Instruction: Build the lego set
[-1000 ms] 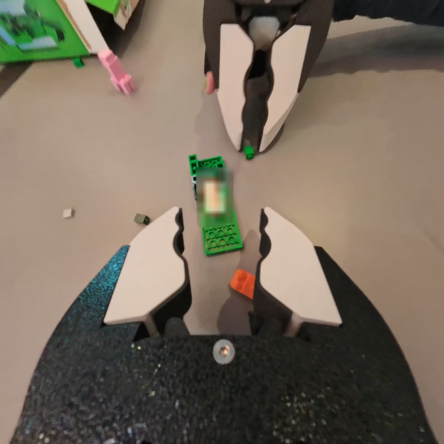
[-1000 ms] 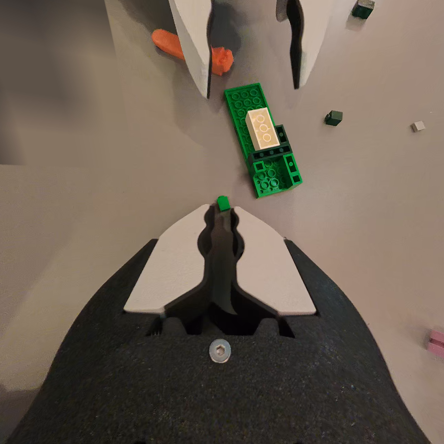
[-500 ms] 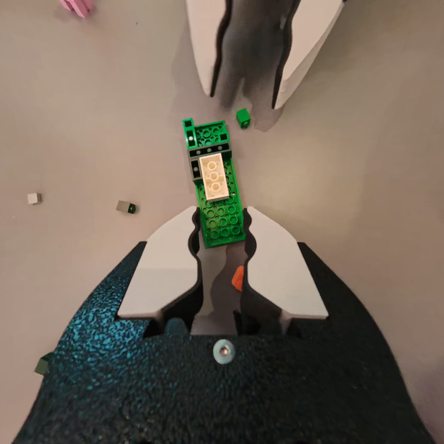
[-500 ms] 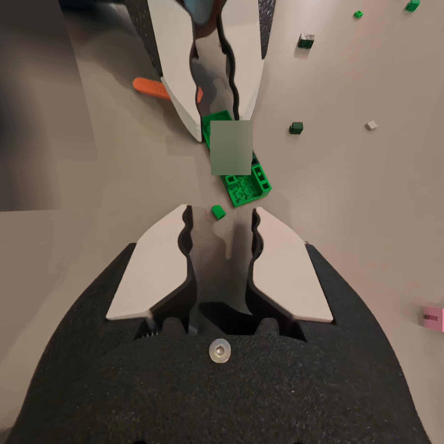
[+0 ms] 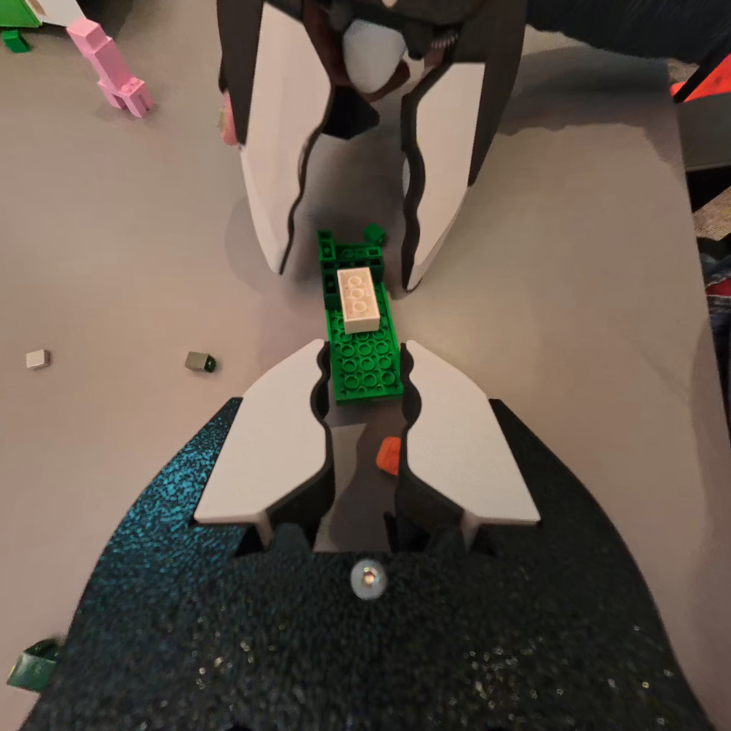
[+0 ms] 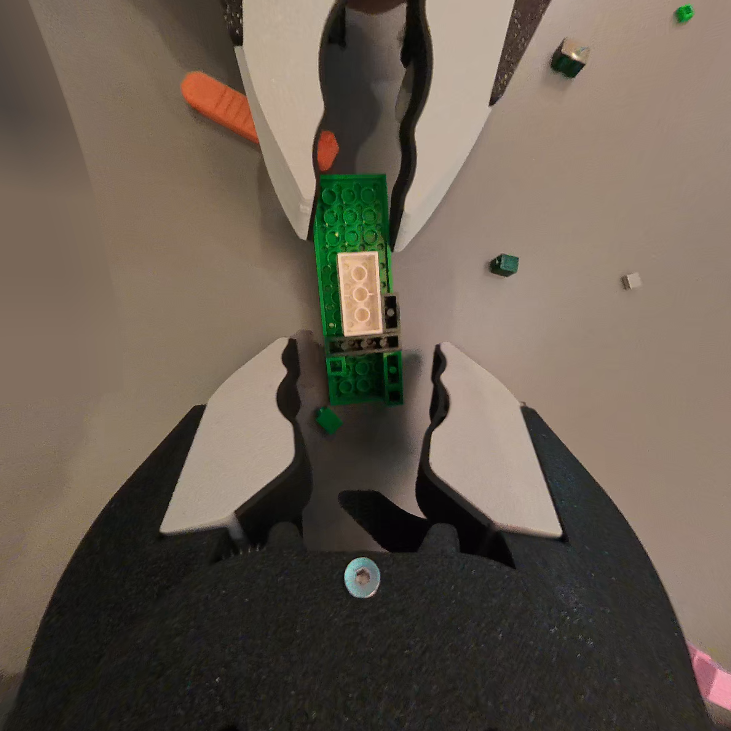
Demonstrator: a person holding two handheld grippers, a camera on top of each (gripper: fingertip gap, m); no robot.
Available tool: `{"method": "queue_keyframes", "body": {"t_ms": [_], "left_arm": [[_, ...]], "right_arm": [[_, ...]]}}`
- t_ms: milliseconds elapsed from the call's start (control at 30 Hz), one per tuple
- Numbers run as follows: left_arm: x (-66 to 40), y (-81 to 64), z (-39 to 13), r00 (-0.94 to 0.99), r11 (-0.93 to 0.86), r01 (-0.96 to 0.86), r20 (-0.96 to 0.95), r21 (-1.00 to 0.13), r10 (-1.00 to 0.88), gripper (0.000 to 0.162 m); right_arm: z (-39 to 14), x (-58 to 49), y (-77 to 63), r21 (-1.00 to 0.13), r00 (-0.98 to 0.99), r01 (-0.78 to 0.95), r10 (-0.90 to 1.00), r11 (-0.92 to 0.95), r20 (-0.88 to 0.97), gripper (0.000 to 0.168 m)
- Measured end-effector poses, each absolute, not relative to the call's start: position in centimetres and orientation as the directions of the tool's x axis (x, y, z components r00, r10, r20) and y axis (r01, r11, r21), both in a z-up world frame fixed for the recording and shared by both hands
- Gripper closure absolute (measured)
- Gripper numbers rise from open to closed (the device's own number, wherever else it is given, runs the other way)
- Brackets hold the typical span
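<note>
— While both wrist views line up, where does the green plate (image 5: 366,356) sit for you?

— Flat on the grey table (image 5: 138,257), lengthwise between my two grippers. My left gripper (image 5: 363,348) has its fingers at either long edge of the plate's near end; they look pressed against it (I can't swear there's no sliver of gap). A white brick (image 5: 358,298) sits on the plate's studs, mid-length.

— And the right one?

— My right gripper (image 6: 362,348) is spread wide, straddling the plate's other end without touching it. A small green piece (image 6: 328,420) lies loose on the table between those fingers, just beside the plate's corner.

— Anything else near?

— An orange tool (image 6: 219,105) lies partly under the left gripper. A pink figure (image 5: 112,75) stands well apart, and a few small dark green (image 6: 504,264) and white (image 6: 631,280) bits lie scattered off to one side.
</note>
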State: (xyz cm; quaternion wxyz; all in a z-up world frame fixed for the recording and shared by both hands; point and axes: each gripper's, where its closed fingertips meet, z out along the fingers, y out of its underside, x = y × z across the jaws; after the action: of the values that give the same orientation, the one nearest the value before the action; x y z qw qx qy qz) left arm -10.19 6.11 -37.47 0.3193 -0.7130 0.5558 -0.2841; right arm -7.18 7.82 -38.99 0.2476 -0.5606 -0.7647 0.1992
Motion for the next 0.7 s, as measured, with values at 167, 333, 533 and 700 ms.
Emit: {"method": "queue_keyframes", "body": {"t_ms": [167,333,533,700], "left_arm": [[-10.1,6.4,-36.9,0.236,-0.2,-0.557,0.077,-0.806,-0.969,0.129],[-10.8,7.9,-34.9,0.296,-0.036,-0.516,-0.139,-0.856,-0.945,0.097],[-11.7,7.5,-34.2,0.081,0.52,-0.694,-0.772,-0.498,-0.63,0.112],[-11.4,8.5,-34.3,0.022,0.57,-0.766,-0.898,-0.298,-0.439,0.124]], "right_arm": [[-39.2,-7.4,8.0,-0.536,-0.268,0.791,0.955,0.294,0.128,0.131],[-38.7,-6.9,8.6,-0.559,-0.233,0.793,0.968,0.242,0.089,0.132],[-36.7,-6.8,7.8,-0.65,-0.223,0.75,0.972,0.122,-0.074,0.132],[-35.8,-7.3,7.8,-0.665,-0.211,0.745,0.965,0.055,-0.156,0.132]]}}
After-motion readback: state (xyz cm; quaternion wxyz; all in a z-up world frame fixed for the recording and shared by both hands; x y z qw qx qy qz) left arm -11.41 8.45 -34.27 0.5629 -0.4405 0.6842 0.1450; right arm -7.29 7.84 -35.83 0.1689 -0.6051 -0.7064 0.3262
